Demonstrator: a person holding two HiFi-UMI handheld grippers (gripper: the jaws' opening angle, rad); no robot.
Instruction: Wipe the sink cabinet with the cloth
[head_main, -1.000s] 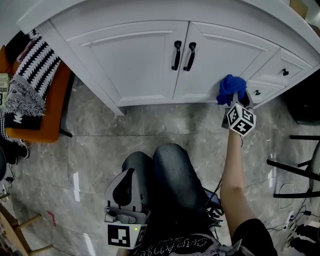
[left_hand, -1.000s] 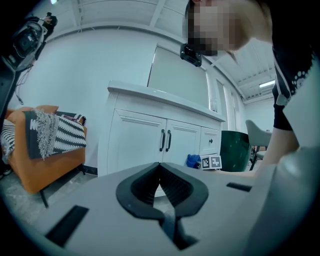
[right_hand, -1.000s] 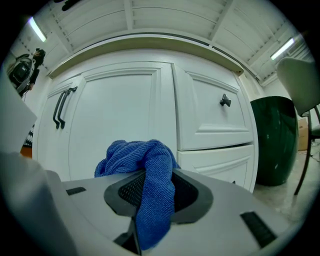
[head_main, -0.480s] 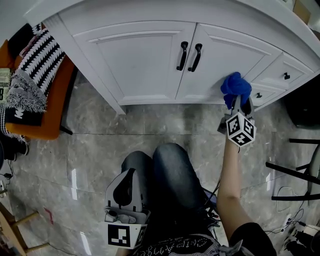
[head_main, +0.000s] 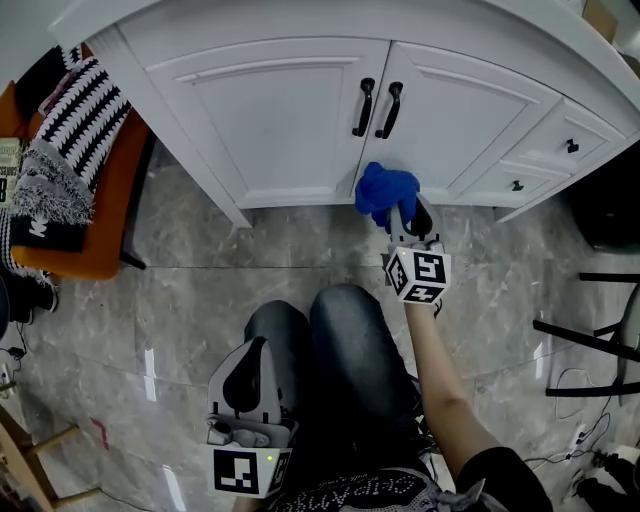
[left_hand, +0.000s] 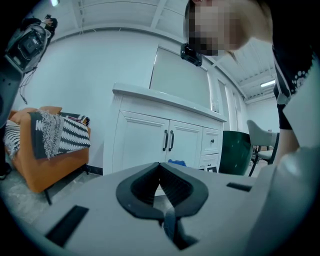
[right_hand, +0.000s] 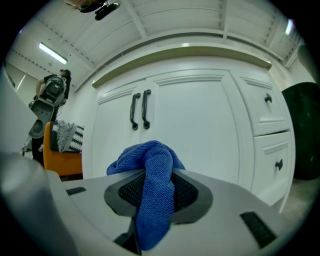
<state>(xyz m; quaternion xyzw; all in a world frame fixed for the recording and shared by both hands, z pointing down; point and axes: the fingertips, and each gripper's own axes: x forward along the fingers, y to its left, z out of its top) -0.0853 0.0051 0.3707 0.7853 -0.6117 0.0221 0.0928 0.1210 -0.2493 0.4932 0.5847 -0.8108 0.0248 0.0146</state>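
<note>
Grey marble floor tiles (head_main: 200, 300) run up to the white sink cabinet (head_main: 270, 110) at the far side, and an orange chair (head_main: 95, 210) with a striped blanket (head_main: 70, 130) stands at its left end.

I have the blue cloth (head_main: 385, 190) bunched in the right gripper (head_main: 398, 210). The jaws are clamped on its middle so a thick wad sticks out in front, giving me a soft pad to rub with instead of bare plastic. That wad sits low on the right-hand door (head_main: 450, 110), below the two black handles (head_main: 377, 108). I cannot tell whether it is actually touching the panel. My right arm (head_main: 440, 380) reaches forward past my knee (head_main: 345, 330), nearly straight, with the marker cube (head_main: 418, 273) facing up at me.

The left gripper (head_main: 256, 350) isn't needed for wiping, so it rests on my left thigh, near me. Its jaws are closed on nothing and point toward the cabinet.
</note>
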